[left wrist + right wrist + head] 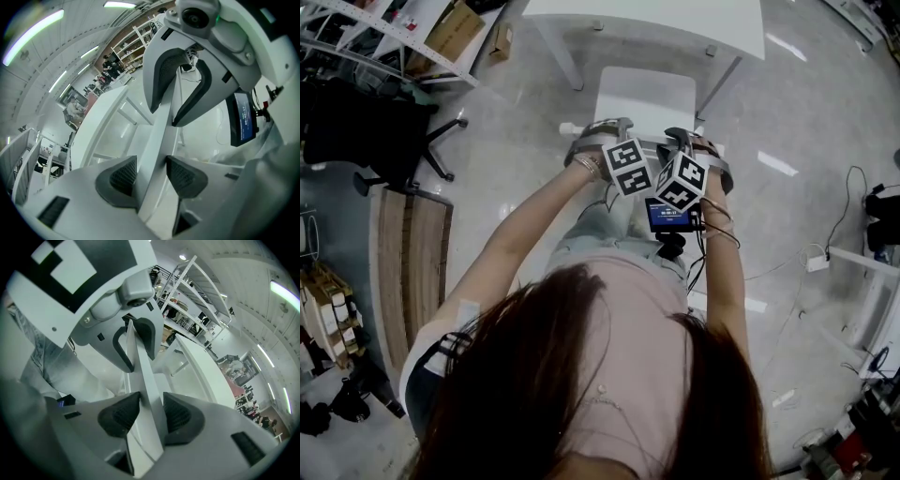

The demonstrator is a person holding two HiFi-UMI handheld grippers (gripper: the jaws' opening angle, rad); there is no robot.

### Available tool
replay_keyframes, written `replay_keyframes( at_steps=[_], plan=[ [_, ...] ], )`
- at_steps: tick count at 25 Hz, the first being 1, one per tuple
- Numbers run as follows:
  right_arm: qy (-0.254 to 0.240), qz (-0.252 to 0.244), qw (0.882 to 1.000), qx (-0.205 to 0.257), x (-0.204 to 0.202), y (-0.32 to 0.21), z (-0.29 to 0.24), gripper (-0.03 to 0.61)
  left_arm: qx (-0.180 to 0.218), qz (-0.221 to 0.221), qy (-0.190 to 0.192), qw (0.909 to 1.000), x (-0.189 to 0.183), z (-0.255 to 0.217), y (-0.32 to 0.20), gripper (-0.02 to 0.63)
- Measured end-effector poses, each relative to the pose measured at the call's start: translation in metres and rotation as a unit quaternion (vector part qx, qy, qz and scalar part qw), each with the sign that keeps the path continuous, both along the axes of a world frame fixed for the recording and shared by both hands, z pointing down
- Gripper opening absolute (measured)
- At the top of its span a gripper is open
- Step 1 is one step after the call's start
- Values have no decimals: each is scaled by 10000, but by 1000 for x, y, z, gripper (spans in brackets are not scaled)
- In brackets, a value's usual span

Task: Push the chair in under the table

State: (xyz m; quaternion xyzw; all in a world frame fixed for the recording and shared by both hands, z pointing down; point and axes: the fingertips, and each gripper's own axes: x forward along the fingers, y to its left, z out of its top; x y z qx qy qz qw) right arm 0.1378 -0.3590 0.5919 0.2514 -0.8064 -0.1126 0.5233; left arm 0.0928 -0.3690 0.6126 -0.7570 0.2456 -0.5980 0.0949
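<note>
My left gripper (151,174) and right gripper (149,413) are each clamped on the backrest of the chair (645,98). Its seat sits just short of the white surface (647,23), lined up between the legs. I'd push level and evenly with both hands, so it doesn't skew.

I have my left arm (525,225) and right arm (727,272) stretched forward and down. The left gripper (151,171) and right gripper (151,413) sit side by side, each clamped on the chair back (161,126).
</note>
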Motion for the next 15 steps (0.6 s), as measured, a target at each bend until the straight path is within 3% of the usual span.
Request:
replay_keyframes(
  at_steps=[15],
  plan=[
    [-17, -28, 10000, -11, 0, -41, 0, 160, 97, 2, -43, 9999, 0, 1, -41, 206]
  ],
)
